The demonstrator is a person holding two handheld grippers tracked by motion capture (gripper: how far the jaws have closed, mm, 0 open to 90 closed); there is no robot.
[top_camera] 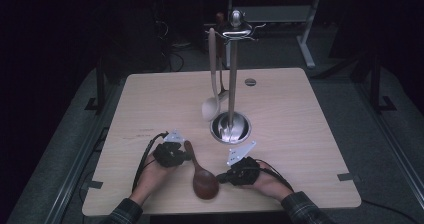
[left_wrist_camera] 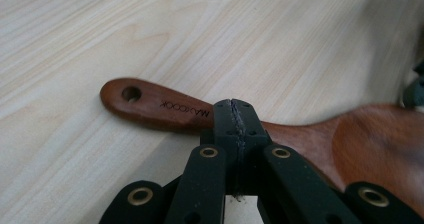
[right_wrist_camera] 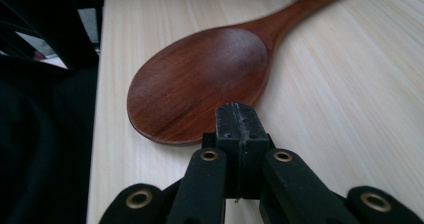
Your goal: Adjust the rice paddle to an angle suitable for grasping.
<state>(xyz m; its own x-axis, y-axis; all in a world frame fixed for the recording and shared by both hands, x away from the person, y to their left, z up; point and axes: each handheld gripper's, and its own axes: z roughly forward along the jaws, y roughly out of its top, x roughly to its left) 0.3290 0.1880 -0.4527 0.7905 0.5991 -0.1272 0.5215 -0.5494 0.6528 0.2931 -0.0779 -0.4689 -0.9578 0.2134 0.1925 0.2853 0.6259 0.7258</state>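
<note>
I had both tools pressed shut and empty-jawed over the pale wooden table [top_camera: 300, 114]. The dark reddish-brown wooden spoon [top_camera: 202, 176] lay flat between them: its handle just ahead of the left gripper [left_wrist_camera: 234, 115], possibly touching, its broad bowl right before the right gripper [right_wrist_camera: 239, 120]. Beyond both stood the chrome utensil stand [top_camera: 231, 84] with a pale hanging ladle [top_camera: 212, 91].

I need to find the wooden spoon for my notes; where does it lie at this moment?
In the high view the wooden spoon lies flat near the table's front edge, between the left gripper at its handle and the right gripper by its bowl, in front of the utensil stand.
</note>
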